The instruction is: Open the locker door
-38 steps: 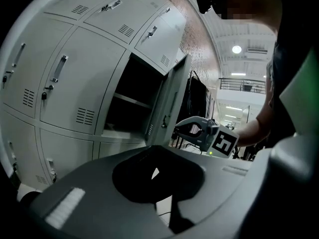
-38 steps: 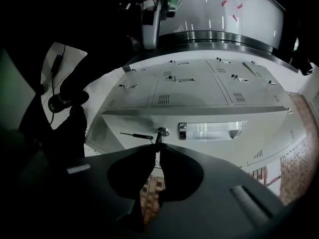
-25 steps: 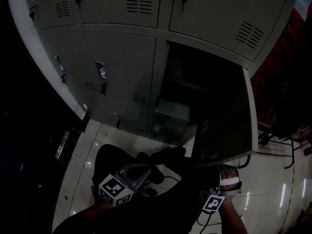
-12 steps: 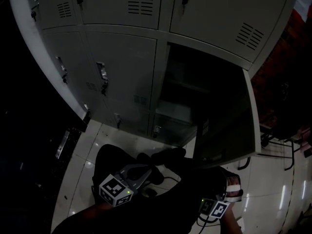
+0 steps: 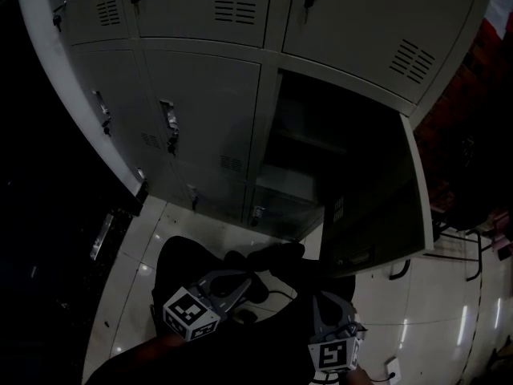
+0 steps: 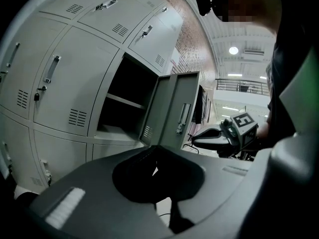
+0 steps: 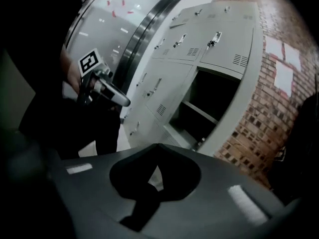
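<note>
The locker door point(image 5: 375, 215) stands swung wide out to the right of its open locker point(image 5: 321, 151), whose dark inside holds one shelf point(image 6: 122, 101). The doors around the open locker are shut. The left gripper point(image 6: 158, 147) has its jaws closed tip to tip with nothing between them. The right gripper point(image 7: 158, 145) likewise has its jaws pressed together and empty. Both hang low in front of the open locker, apart from the door. Only the head view shows the pale floor tiles point(image 5: 200, 219) below the open locker. The left gripper view shows the door in better light, grey, with vent slots point(image 6: 146, 132) and a long latch fitting point(image 6: 183, 118). It alone shows ceiling lamps point(image 6: 234, 50) and a railing point(image 6: 239, 86) beyond the door. Only the right gripper view shows a brick wall point(image 7: 249, 128) right of the open locker, bearing two pale sheets point(image 7: 281, 63) too small to read. The legible print is the black-and-white square marker on each gripper's cube point(image 5: 191, 311).
</note>
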Available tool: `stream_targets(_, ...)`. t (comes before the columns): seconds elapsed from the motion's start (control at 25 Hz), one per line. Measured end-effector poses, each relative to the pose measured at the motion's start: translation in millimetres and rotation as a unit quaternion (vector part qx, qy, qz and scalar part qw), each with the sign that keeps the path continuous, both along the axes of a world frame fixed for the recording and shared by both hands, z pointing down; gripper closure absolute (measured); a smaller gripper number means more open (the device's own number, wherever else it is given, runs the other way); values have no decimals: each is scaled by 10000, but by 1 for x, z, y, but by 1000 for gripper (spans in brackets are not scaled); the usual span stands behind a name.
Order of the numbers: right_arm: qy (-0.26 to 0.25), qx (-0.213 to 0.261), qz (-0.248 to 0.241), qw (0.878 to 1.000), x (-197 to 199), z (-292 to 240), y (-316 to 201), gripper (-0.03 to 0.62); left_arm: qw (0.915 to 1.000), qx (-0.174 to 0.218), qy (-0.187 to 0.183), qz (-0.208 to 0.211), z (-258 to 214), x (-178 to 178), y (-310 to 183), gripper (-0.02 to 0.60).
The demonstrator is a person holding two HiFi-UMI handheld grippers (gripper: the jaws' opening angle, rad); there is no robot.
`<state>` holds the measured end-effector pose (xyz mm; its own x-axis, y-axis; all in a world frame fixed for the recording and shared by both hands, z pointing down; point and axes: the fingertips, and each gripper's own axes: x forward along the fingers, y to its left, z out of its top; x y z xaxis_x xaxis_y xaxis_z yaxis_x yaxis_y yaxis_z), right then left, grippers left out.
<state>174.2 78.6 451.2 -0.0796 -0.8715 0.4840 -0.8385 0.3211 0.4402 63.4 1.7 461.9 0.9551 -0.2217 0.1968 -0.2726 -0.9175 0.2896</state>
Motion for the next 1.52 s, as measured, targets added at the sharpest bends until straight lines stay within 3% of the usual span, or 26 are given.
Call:
stream_targets(0.32, -988, 307, -320, 9941, -42, -6, -47, 592, 9999, 53, 65, -130, -10, -11, -6, 570)
stream_targets(0.6, -2089, 308, -177, 9773, -55, 1, -68, 592, 9998, 70, 119, -163, -14, -12, -7, 569)
stream_targets(1.52, -2623, 318, -146, 9643, -55, 0, -68, 592, 9999, 39, 103, -128, -9, -10, -6, 569)
